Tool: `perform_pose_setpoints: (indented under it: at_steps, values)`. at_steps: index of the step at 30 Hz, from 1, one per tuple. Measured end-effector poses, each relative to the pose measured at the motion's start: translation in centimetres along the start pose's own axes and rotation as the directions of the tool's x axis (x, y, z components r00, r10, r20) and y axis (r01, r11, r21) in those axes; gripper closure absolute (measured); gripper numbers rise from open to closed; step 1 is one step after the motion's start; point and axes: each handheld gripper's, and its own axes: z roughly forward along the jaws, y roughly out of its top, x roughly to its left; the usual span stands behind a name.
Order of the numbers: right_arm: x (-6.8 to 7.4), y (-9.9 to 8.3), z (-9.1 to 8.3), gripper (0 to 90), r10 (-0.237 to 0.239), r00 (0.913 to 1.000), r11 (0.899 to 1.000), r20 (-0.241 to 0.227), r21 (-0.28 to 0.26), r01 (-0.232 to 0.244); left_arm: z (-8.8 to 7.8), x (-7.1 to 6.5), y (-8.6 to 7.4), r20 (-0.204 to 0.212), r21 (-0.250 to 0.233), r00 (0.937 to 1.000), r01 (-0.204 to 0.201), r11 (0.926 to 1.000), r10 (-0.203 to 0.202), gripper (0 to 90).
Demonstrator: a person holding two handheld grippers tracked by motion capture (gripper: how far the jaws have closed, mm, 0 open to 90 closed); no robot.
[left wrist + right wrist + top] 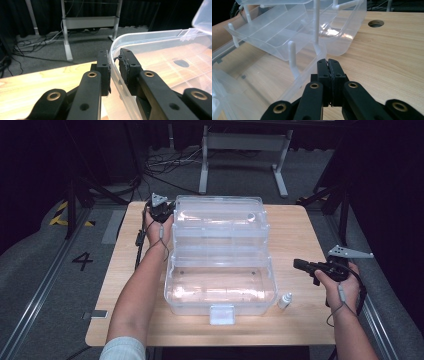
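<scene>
Clear plastic box (160, 50) rim between left gripper (114, 67) jaws, table's far-left corner.

High view: fixed above the person's edge of the desk (300, 320), facing forward and down, far enough to take in the whole top.

Left gripper view: rides the left hand-held gripper (114, 71), at about 11 o'clock on the desk, close against the rim of the clear box (160, 35).

Right gripper view: rides the right hand-held gripper (328, 67), at about 3 o'clock, low and near.

Shared by all three: the clear box and desk top.
</scene>
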Motion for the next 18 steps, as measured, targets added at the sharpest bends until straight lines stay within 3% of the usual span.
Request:
perform_pose_setpoints:
  at_steps: [9, 12, 18]
  values:
    - [0.3, 0.2, -0.8, 88.4, -0.006, 1.0000, 1.000, 0.005, -0.008, 0.006, -0.2, -0.1, -0.1, -0.014, -0.020, 0.9999, -0.001, 0.9998, 0.000, 74.0]
    - [0.3, 0.4, -0.9, 88.3, -0.007, 1.0000, 1.000, 0.006, -0.011, 0.007, -1.4, 0.0, 0.5, -0.026, -0.013, 0.9986, -0.046, 0.9988, 0.046, 71.4]
    - [0.8, 0.5, -1.2, 87.8, -0.022, 0.9997, 1.000, 0.011, -0.020, 0.022, -3.5, -0.2, 1.6, -0.034, -0.045, 0.9974, -0.066, 0.9968, 0.064, 67.1]
